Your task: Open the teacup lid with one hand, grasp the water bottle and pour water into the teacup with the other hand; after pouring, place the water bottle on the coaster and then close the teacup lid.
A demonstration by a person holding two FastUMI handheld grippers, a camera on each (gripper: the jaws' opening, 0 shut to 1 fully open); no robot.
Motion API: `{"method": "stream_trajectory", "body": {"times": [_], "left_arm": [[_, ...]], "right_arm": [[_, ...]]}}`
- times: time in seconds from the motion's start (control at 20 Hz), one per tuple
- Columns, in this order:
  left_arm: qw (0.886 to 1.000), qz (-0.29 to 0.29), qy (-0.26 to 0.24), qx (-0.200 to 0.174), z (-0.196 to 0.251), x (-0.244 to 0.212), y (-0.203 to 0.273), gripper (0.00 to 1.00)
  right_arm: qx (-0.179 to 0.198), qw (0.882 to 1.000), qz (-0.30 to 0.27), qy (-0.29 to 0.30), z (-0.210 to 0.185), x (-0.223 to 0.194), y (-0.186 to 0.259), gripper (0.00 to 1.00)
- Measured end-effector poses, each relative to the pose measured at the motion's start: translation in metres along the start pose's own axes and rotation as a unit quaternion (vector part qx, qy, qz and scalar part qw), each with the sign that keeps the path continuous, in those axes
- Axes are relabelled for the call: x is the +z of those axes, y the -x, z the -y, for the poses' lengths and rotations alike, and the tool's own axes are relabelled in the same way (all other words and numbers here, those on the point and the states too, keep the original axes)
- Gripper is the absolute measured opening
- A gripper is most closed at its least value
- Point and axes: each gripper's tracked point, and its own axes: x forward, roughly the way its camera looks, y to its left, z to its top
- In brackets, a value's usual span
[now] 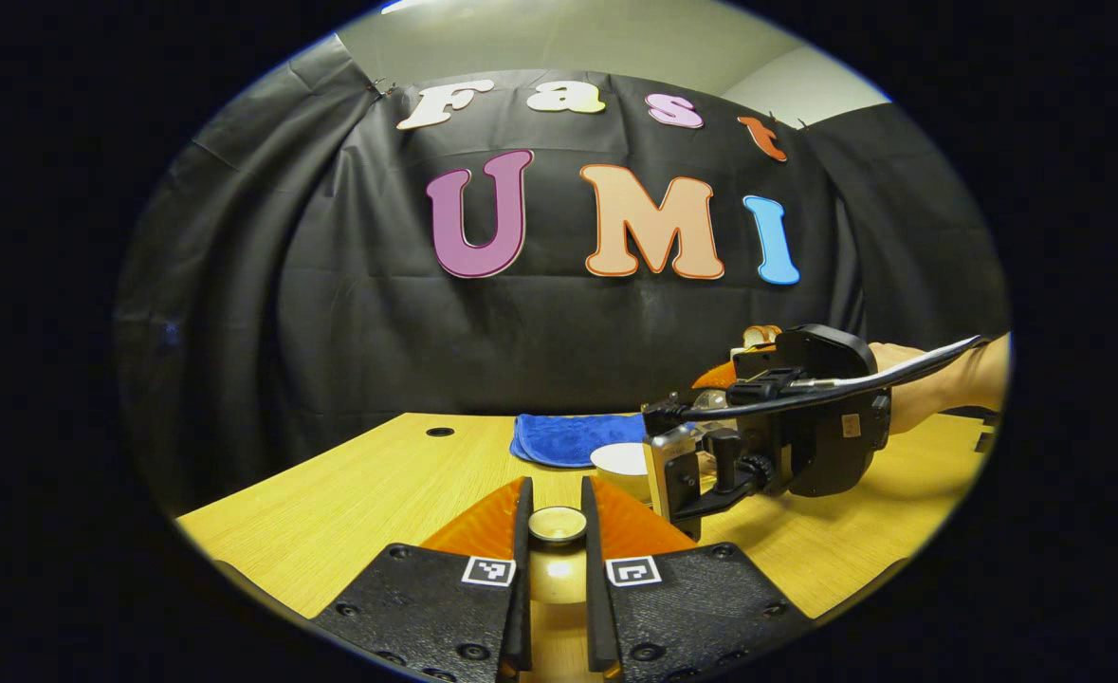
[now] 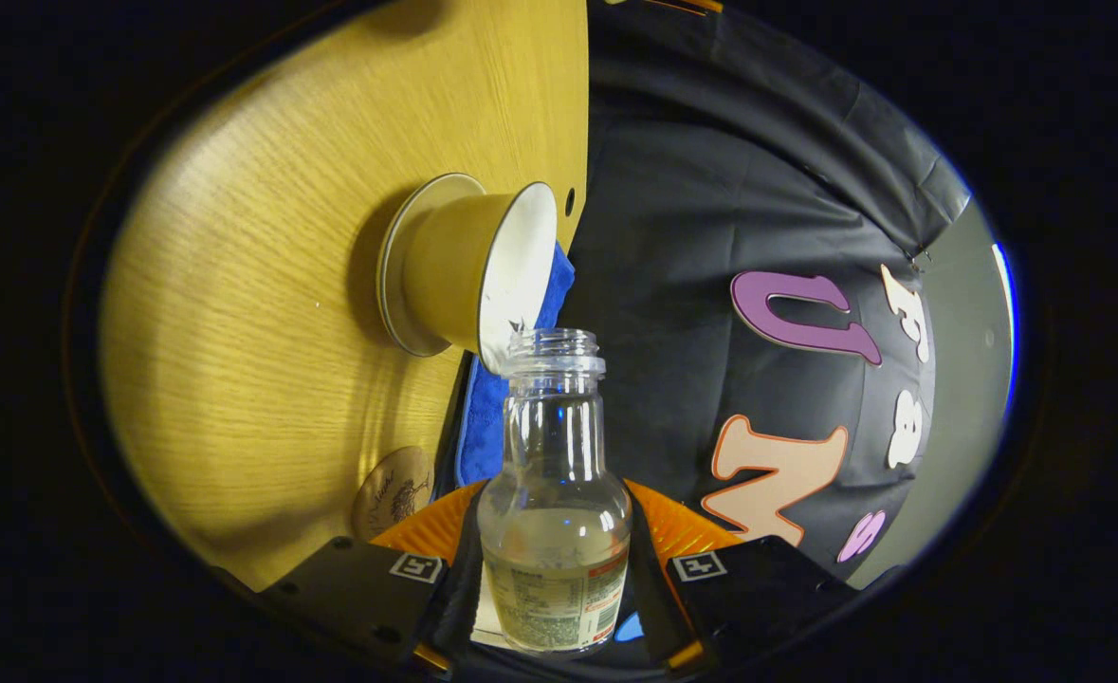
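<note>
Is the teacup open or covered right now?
Open: the teacup shows a bare white inside, and the left tool holds its lid away from it.

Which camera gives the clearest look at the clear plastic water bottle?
The right gripper view: the clear plastic water bottle stands large between the fingers, its open mouth at the teacup's rim. The left gripper view hides it behind the right gripper.

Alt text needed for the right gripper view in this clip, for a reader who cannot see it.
The right gripper holds a clear, uncapped water bottle tipped sideways, its mouth at the rim of an open teacup on a saucer. The wooden table appears rotated on edge, with a blue cloth and a round coaster on it.
</note>
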Motion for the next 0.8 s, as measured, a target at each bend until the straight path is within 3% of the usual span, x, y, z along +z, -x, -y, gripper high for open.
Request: {"method": "stream_trajectory", "body": {"times": [0.8], "left_arm": [[1.0, 0.0, 0.0, 0.0, 0.0, 0.0, -0.001, 0.2]], "right_arm": [[-0.014, 0.993, 0.025, 0.112, 0.017, 0.015, -0.005, 0.72]]}}
